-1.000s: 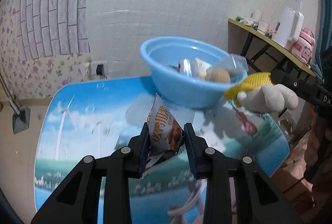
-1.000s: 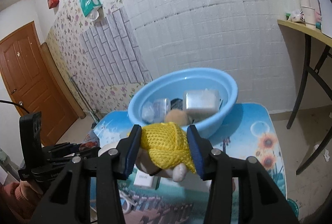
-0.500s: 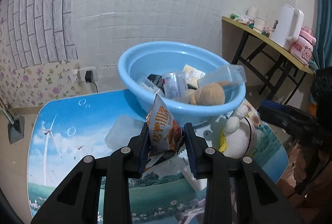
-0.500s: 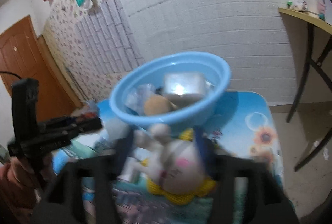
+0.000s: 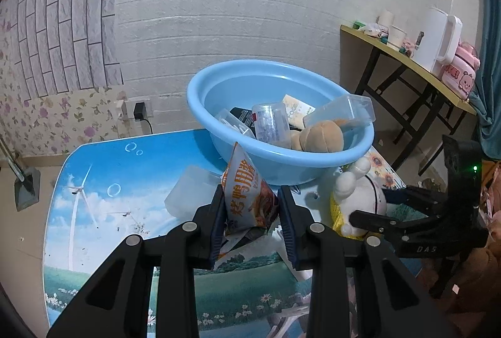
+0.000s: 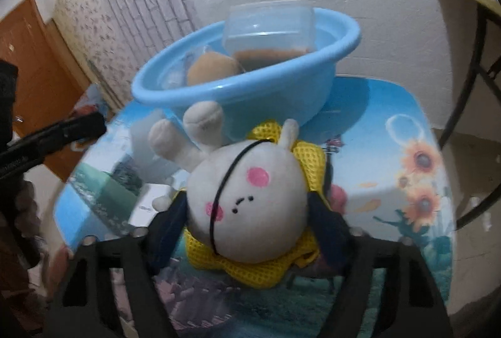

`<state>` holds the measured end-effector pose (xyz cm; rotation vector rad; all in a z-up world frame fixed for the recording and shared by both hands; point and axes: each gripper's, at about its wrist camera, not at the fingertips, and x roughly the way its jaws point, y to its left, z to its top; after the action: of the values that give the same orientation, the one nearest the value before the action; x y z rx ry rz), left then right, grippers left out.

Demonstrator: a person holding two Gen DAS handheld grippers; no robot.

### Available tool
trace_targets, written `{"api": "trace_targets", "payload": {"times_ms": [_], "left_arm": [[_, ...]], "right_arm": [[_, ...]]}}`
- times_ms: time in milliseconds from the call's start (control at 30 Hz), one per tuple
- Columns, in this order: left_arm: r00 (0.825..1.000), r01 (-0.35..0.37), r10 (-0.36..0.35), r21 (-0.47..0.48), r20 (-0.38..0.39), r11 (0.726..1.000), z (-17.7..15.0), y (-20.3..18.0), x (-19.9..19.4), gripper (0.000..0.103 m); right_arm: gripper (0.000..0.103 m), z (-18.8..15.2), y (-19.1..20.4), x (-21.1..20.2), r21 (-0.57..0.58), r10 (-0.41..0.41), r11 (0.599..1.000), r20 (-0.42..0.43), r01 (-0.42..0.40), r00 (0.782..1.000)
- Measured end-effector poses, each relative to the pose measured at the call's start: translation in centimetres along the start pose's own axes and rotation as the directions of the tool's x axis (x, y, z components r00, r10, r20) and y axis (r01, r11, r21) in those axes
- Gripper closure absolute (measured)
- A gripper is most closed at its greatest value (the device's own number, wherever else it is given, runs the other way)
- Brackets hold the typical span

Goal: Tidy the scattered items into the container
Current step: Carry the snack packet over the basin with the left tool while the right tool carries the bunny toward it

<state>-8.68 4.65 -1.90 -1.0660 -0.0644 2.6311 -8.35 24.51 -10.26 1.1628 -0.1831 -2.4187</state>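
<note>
Step in hand (judged): re-grasping the plush toy (image 6: 247,209), which lies on the desk (image 6: 391,181) just in front of the blue basin (image 6: 281,81), not yet inside it.

Right tongs (image 6: 247,212): jaws apart, straddling the toy's round head; have just been closing slightly after opening wide. Pads beside the head on both sides, contact not clear (view blurred), so counted as not gripping. Yellow mesh garment (image 6: 300,156) bunched under and behind the toy.

Left tongs (image 5: 250,212): clamped on an orange snack packet (image 5: 247,194), held above the desk, short of the basin rim.

To do well: centre the right jaws on the firm part of the body, not the loose mesh, which would likely slip. Close fully before lifting. Lift clear of the rim, then release over an open spot; basin already holds a clear plastic tub (image 5: 341,111), a brown plush ball (image 5: 322,136), a small jar and a card (fairly full, so risk of roll-off). Keep both tools apart on approach, left-hand packet going in separately.

Pose: right tool tipped steeply downward toward the desk, low, near the toy. Left tool angled down likewise, level roll, pointing at the basin's near wall.
</note>
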Motion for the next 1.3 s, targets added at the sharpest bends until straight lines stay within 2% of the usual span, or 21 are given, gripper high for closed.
{"api": "trace_targets", "payload": {"times_ms": [100,233,533,667,833,1067,1300], "left_arm": [[1.000,0.001,-0.001,0.003,0.007,1.000,0.2,-0.2,-0.4,0.072],[1.000,0.007,-0.008,0.009,0.022,1.000,0.7,-0.4,-1.0,0.072],[0.998,0.023,-0.026,0.043,0.056,0.999,2.3,-1.7,-1.8,0.072],[0.998,0.028,-0.031,0.056,0.054,0.998,2.9,-2.2,-1.3,0.072],[0.998,0.026,-0.031,0.083,0.054,0.996,4.0,-2.9,-0.1,0.072],[0.998,0.032,-0.037,0.106,0.045,0.994,5.7,-3.8,2.3,0.072],[0.999,0.043,-0.045,0.113,0.020,0.993,6.0,-4.4,4.4,0.071]], "right_arm": [[0.041,-0.3,-0.3,-0.5,0.012,0.035,0.999,0.008,-0.035,0.999],[0.043,-0.7,-0.2,-2.9,0.037,0.150,0.988,0.066,-0.153,0.986],[0.043,0.7,1.1,-6.9,-0.017,0.169,0.985,0.154,-0.169,0.973],[0.043,1.4,1.1,-8.2,-0.036,0.130,0.991,0.196,-0.125,0.972],[0.043,2.9,0.3,-8.0,-0.019,0.093,0.996,0.210,-0.091,0.973],[0.043,5.6,-0.3,-6.8,-0.026,0.090,0.996,0.221,-0.087,0.971],[0.042,7.3,-0.7,-5.3,-0.040,0.098,0.995,0.251,-0.091,0.963]]}}
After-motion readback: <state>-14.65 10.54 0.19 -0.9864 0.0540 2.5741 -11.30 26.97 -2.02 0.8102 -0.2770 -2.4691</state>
